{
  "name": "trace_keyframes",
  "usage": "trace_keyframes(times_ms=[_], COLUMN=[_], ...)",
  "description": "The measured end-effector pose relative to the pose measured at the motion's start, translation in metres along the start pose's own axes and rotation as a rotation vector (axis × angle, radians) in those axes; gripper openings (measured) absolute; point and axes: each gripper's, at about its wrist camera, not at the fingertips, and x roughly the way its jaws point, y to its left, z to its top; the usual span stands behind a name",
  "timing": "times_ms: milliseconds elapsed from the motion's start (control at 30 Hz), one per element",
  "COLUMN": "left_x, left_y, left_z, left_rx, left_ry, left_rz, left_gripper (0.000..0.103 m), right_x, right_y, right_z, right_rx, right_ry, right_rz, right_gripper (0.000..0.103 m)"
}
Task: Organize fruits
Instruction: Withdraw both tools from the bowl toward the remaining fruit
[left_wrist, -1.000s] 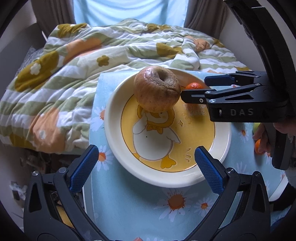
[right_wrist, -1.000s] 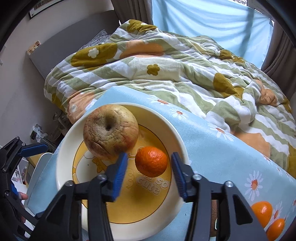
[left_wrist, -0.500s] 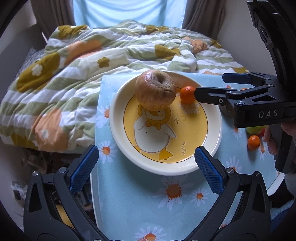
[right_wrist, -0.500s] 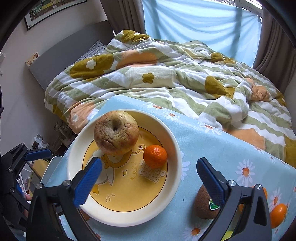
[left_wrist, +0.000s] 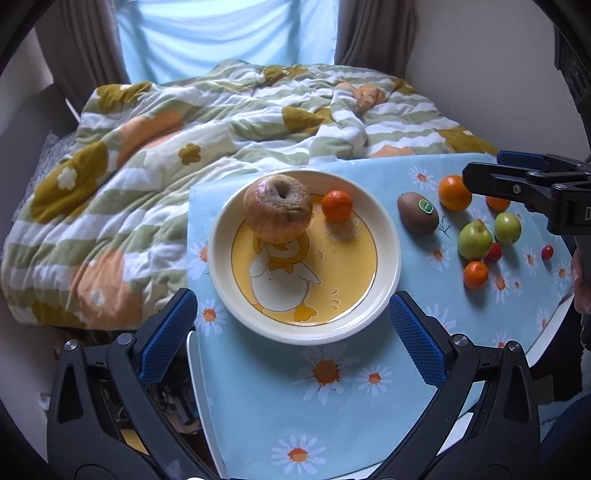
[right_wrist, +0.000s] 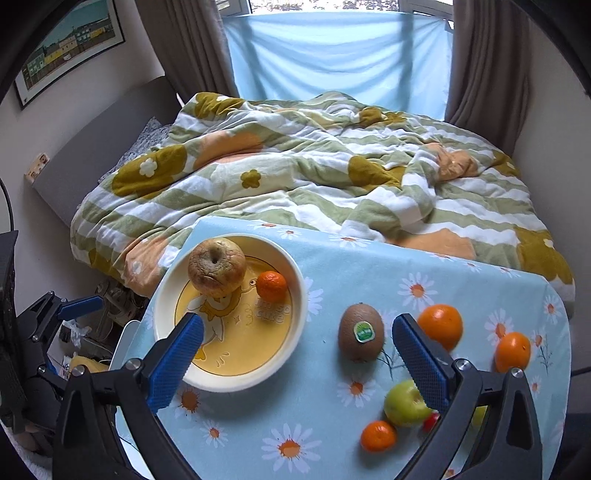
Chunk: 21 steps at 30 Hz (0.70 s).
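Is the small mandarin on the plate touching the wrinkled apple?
Apart. In the right wrist view a strip of yellow plate shows between the mandarin and the wrinkled apple; the left wrist view shows the same gap.

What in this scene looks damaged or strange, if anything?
The apple on the plate looks past its best: its skin is wrinkled and browned around the stem hollow. The small orange beside it looks smooth and fresh, as do the kiwi and the other fruits on the tablecloth. Nothing is spilled.
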Motion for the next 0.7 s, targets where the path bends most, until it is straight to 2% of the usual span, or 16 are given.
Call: trace_keyframes(times_ms=[367, 533, 700], left_x=[-0.018, -0.013, 0.005], left_y=[-0.078, -0.121, -0.156], left_z=[0.009, 0.009, 0.005], left_rx=[-0.027, -0.037, -0.063], left_ry=[-0.063, -0.058, -0.032], left_rz=[-0.015, -0.015, -0.020], left_gripper=[0.103, 0.103, 0.103], right_x=[-0.064, -0.071, -0.062], right_y=[-0.094, -0.132, -0.163], right_z=[-0.046, -0.068, -0.086], right_rx=[0.066, 0.049, 0.012], right_ry=[-0.028, -0.006, 0.027], right_rz=[-0.064, -0.047, -0.021], right_gripper=[0.102, 0.102, 0.102])
